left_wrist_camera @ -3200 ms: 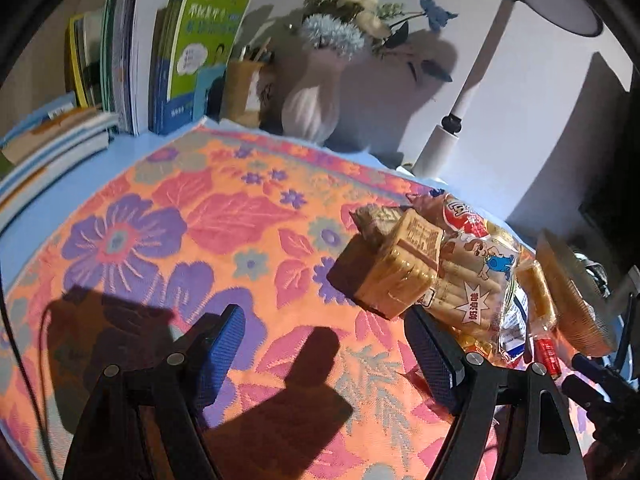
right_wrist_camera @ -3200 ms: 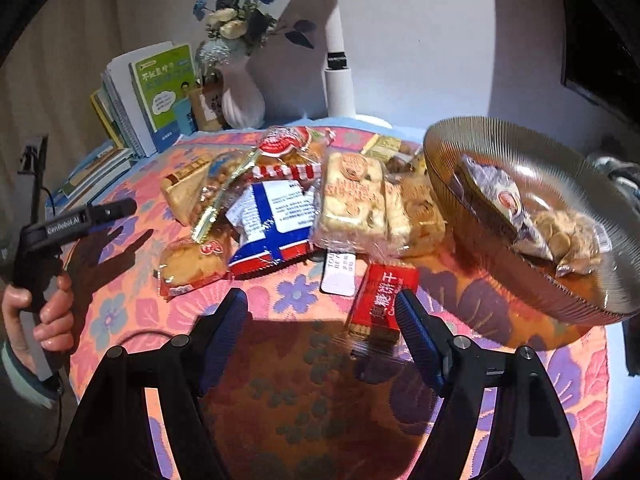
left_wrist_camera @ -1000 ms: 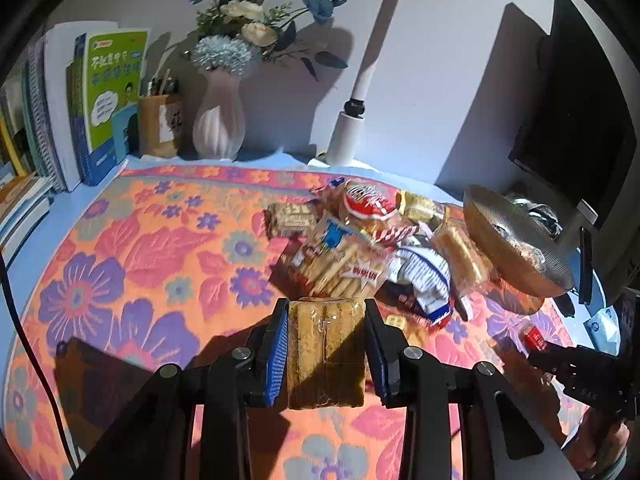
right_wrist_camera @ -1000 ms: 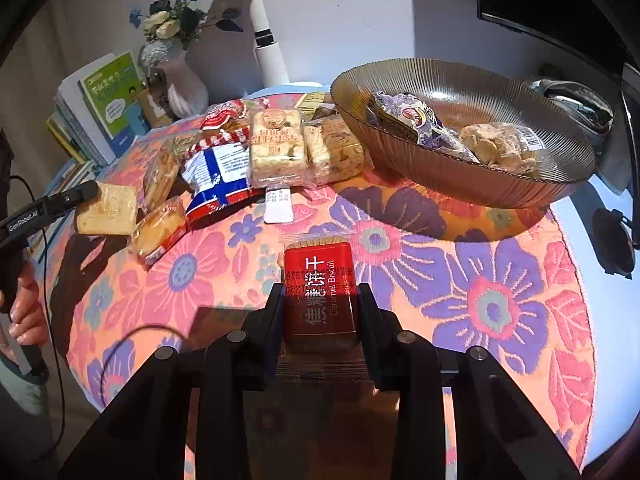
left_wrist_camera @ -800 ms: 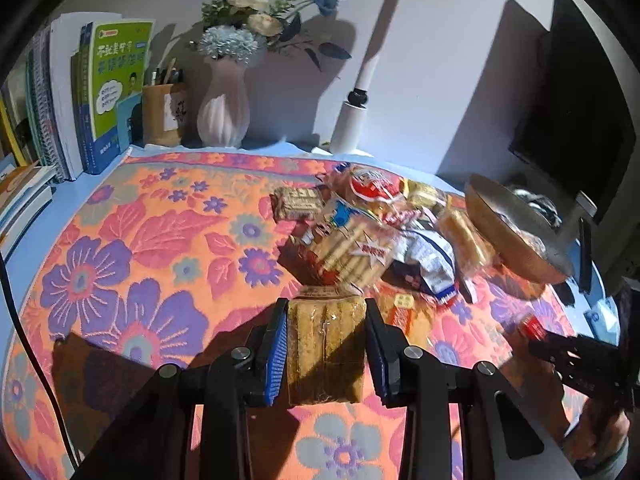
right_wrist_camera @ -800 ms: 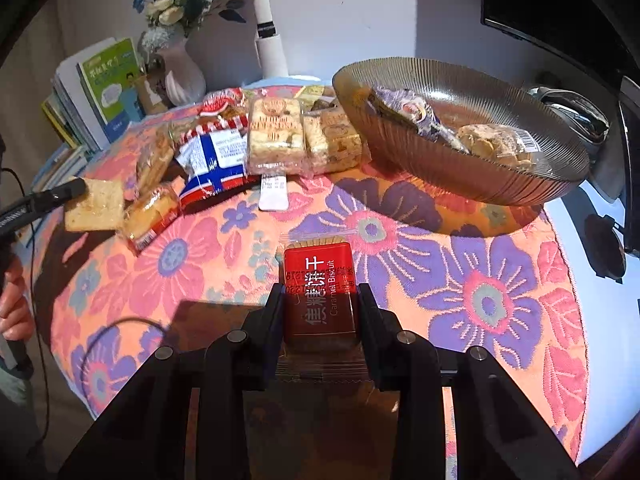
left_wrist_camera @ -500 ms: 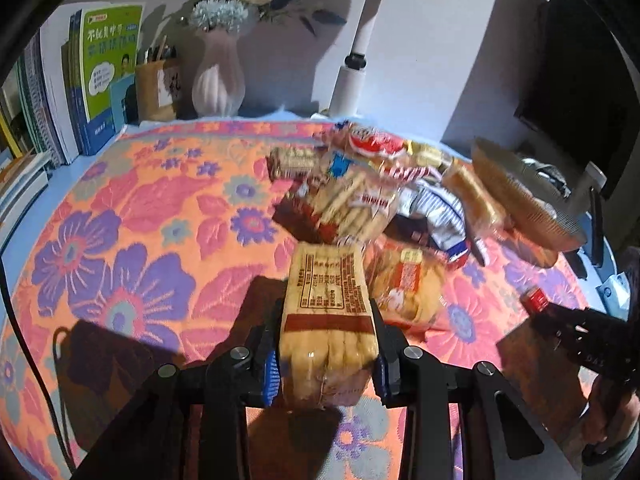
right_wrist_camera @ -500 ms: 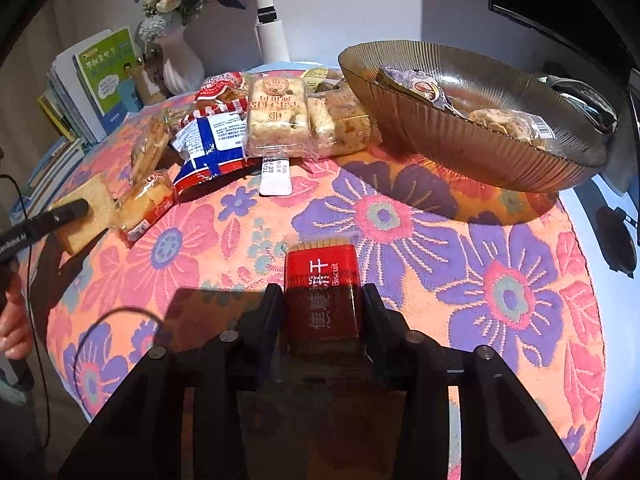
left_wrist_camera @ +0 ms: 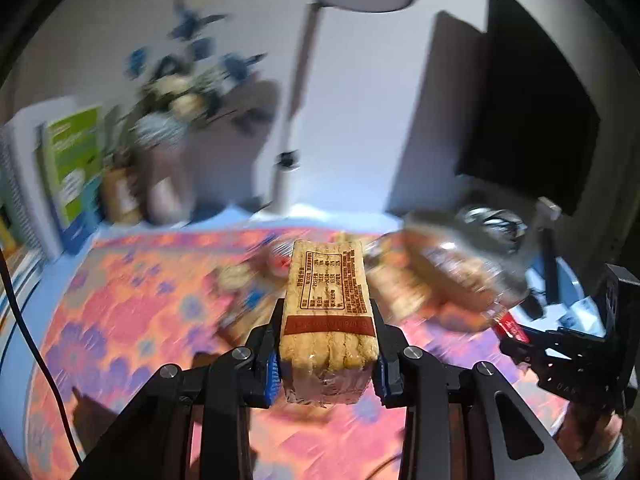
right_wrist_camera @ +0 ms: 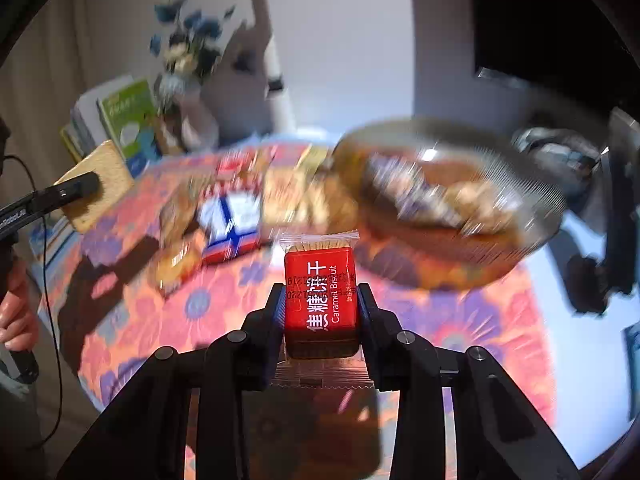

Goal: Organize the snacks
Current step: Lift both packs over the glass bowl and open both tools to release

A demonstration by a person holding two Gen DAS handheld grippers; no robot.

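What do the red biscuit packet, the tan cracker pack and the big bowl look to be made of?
Red biscuit packet: glossy plastic film, with clear crimped, serrated end seals. Tan cracker pack: clear shiny wrap, printed, crackers visible through it. Bowl: ribbed and translucent amber-brown with bright glints, probably glass or clear plastic; motion blur leaves it open.

Open floral cloth (right_wrist_camera: 224,312) near the camera; snack pile (right_wrist_camera: 240,208) and bowl (right_wrist_camera: 460,216) (both blurred) blocking beyond.

Books (left_wrist_camera: 72,168), vase (left_wrist_camera: 164,176), lamp (left_wrist_camera: 292,120), monitor (left_wrist_camera: 532,120)
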